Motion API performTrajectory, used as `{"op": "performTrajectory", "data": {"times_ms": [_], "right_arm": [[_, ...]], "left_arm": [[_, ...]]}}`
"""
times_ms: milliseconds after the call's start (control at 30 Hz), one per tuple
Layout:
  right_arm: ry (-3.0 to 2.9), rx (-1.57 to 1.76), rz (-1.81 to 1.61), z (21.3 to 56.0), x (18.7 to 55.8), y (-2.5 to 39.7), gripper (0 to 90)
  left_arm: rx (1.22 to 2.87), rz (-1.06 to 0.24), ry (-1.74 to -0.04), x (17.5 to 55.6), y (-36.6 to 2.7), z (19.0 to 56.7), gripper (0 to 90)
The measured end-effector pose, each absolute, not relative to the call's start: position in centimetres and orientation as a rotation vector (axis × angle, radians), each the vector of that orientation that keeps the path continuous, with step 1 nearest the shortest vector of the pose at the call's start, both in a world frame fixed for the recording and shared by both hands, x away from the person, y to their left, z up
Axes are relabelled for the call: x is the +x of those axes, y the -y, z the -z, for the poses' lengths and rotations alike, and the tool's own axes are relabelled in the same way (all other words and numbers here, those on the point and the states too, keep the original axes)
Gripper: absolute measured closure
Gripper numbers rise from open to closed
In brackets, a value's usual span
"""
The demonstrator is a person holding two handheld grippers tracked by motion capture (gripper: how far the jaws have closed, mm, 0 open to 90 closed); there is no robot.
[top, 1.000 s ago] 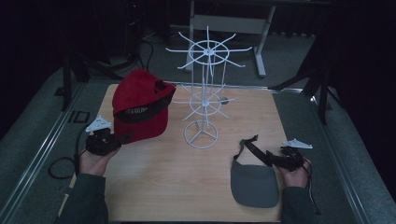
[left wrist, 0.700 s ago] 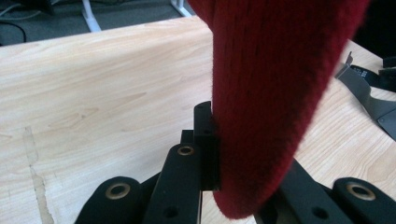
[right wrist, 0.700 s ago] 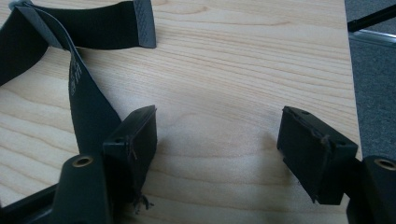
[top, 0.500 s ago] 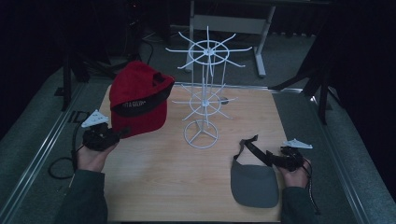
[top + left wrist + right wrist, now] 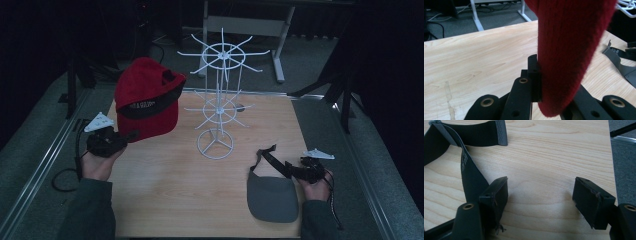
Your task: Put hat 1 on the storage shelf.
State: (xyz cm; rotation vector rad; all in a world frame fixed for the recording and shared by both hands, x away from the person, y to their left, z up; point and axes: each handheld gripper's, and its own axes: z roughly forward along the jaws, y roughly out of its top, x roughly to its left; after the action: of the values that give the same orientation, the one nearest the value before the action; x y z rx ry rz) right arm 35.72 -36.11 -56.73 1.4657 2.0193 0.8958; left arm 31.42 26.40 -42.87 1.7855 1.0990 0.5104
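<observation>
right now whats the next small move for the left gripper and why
Probably carry the red cap up and right toward a prong of the white rack. The left gripper holds the cap by its brim, off the table, beside the rack, not yet over any prong.

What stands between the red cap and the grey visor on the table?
In the high view, the white wire rack stands between the red cap and grey visor.

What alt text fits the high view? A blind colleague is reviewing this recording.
The left gripper holds a red cap up beside a white wire rack on a wooden table. The right gripper rests open by a grey visor with a black strap.
</observation>
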Motion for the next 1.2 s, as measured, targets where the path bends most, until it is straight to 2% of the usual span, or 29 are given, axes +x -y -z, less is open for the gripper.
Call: {"op": "performTrajectory", "data": {"times_ms": [1200], "right_arm": [[-2.020,1.466,-0.897,56.7,35.7,36.1,28.4]], "left_arm": [[1.705,-0.568,-1.073,32.2,-25.6,40.3,86.0]]}}
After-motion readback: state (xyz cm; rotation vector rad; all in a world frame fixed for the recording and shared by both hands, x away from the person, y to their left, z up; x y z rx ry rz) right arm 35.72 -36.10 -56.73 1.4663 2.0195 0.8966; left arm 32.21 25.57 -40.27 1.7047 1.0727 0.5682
